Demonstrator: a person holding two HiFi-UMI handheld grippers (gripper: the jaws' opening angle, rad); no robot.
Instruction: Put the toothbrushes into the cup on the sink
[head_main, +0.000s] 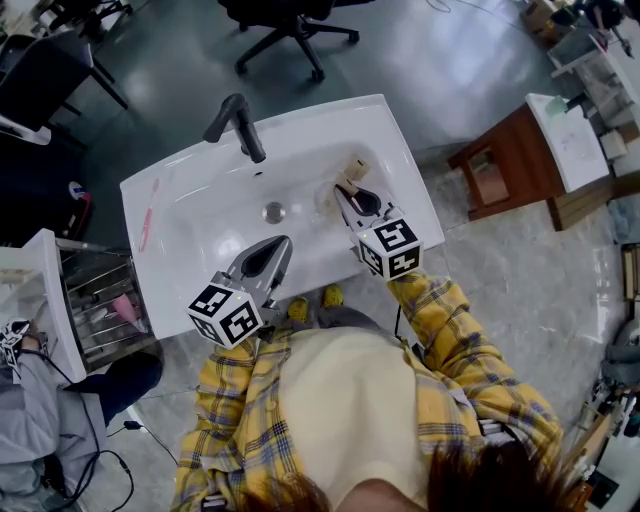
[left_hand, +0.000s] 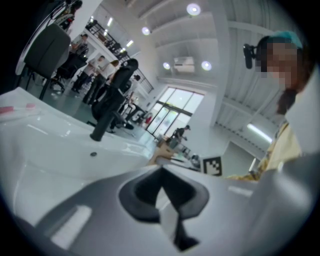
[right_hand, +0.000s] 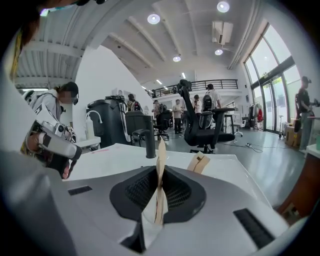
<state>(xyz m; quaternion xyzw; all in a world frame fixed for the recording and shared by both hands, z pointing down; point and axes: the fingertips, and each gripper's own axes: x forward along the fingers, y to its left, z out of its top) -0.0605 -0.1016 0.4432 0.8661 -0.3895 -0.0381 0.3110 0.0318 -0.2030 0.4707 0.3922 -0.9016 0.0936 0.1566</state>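
Where the right gripper's jaws close, they clamp a thin, flat tan toothbrush standing on edge, above the right side of the white ceramic sink. The left gripper's jaws meet on nothing. A slim pink toothbrush lies on the sink's left ledge.

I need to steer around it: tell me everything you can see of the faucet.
The faucet is matt black, metal by the look: a round upright post with a shorter arm angling off its top. It stands on the back ledge of the white sink, behind the drain. No water runs. Nothing touches it.
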